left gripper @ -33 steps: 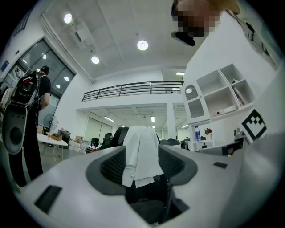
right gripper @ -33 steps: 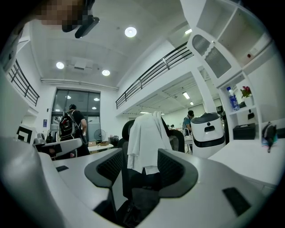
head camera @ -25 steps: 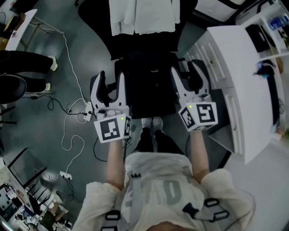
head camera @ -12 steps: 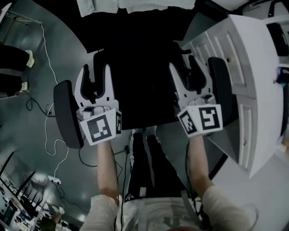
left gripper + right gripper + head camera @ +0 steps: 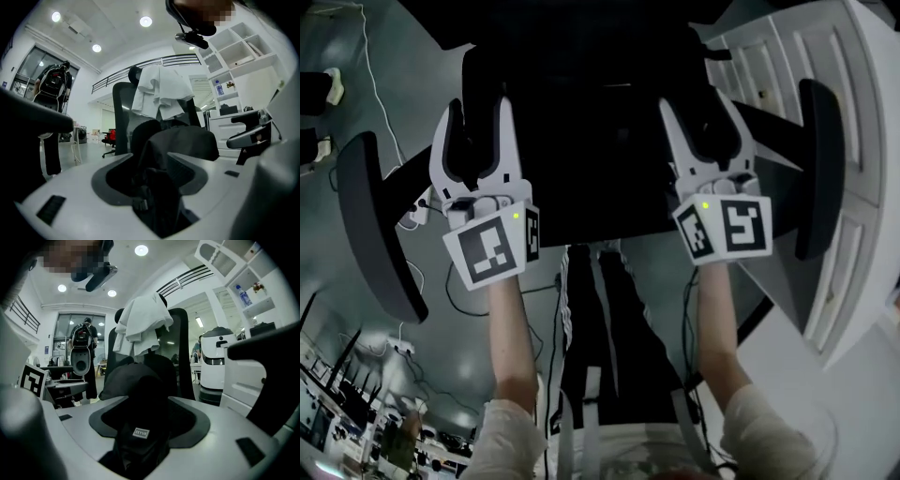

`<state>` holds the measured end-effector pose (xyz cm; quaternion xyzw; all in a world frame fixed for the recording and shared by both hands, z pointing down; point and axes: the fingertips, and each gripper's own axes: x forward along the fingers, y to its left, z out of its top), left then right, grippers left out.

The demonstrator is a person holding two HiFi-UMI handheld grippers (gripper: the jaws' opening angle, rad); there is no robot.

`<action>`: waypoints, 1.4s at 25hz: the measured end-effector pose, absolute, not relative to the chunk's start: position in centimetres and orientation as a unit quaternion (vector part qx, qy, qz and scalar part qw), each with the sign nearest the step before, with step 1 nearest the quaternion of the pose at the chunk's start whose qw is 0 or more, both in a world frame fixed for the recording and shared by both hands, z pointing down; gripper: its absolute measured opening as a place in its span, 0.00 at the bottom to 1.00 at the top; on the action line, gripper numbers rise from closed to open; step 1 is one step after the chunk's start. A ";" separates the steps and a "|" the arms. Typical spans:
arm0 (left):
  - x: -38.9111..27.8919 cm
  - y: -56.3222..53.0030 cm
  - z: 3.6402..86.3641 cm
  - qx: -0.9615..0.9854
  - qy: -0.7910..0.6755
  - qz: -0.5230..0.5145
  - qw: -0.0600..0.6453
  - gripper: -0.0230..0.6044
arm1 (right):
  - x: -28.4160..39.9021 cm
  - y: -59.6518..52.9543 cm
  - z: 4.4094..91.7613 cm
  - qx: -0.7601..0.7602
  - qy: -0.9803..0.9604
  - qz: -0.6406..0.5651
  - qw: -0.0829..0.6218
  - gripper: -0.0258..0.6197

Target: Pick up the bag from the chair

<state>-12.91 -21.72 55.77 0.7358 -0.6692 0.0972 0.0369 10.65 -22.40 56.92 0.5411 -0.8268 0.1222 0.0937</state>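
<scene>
left tongs [image 5: 476, 117] and right tongs [image 5: 698, 117] both released, jaws spread round dark folds of the black bag [image 5: 131, 380] on the chair [image 5: 380, 234], not clamping it

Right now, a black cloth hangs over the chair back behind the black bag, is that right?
No. The cloth over the chair back is white, not black; it does hang behind the black bag. The right gripper view shows it.
</scene>
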 end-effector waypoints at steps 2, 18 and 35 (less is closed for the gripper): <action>-12.8 -21.0 57.0 0.736 -0.667 0.108 0.044 0.36 | 10.8 -21.7 58.2 0.541 -0.824 0.132 0.100 0.41; -12.6 -24.7 64.8 0.750 -0.629 0.162 0.125 0.46 | 11.4 -25.7 64.6 0.541 -0.805 0.169 0.177 0.42; -11.4 -28.6 72.7 0.747 -0.587 0.220 0.222 0.48 | 11.1 -29.5 72.7 0.513 -0.778 0.235 0.277 0.42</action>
